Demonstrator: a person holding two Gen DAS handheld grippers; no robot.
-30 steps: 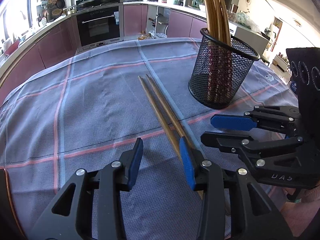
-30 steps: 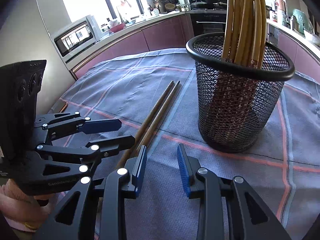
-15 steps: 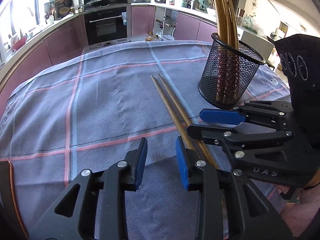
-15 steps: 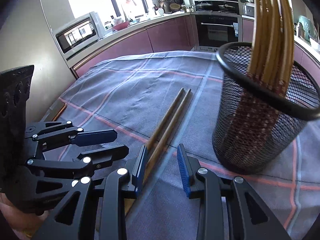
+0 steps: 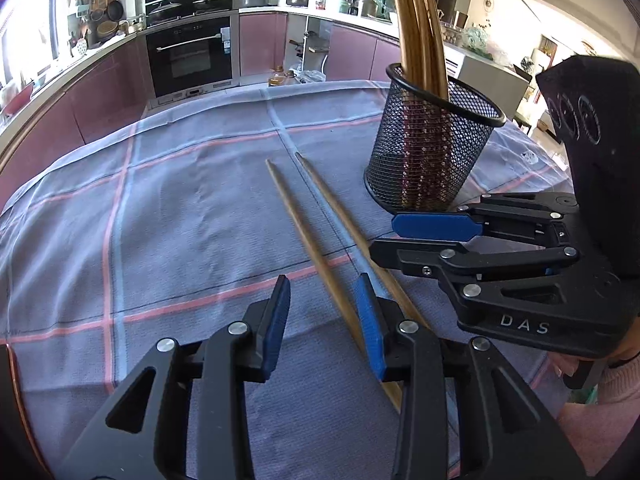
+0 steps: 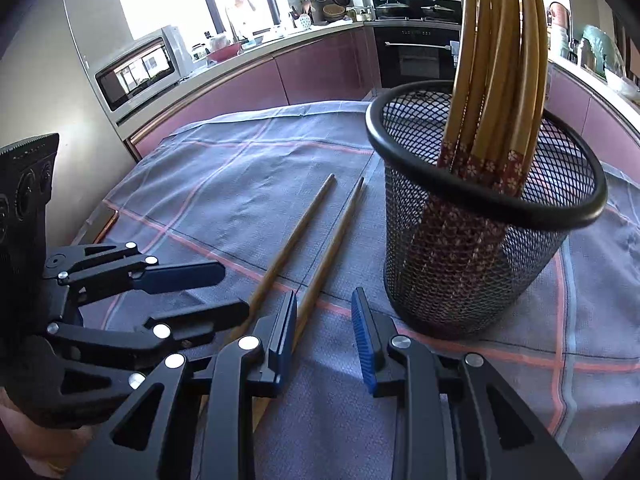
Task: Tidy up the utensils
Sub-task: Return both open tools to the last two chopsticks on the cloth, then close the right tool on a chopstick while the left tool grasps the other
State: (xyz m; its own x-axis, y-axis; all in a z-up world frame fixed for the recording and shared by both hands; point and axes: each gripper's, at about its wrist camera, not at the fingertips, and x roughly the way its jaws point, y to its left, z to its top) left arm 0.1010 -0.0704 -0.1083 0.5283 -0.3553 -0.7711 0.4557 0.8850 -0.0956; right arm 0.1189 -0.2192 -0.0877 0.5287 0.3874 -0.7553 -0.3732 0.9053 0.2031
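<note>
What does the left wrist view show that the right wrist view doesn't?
Left wrist only: the right claw seen from the side, and a pink sleeve behind it.

Right wrist only: the left claw seen from the side, a microwave on the counter, and the red flowered ends of the chopsticks in the holder.

Both: the two loose chopsticks lying on the checked cloth, the black mesh holder standing upright, and the oven behind.

Matt woven cloth point(image 5: 180, 208) is seen; smooth wooden chopsticks point(image 5: 316, 248); black metal mesh holder point(image 6: 472, 264), glossy rim; matt black plastic grippers, ribbed blue pads point(image 6: 366, 348).
</note>
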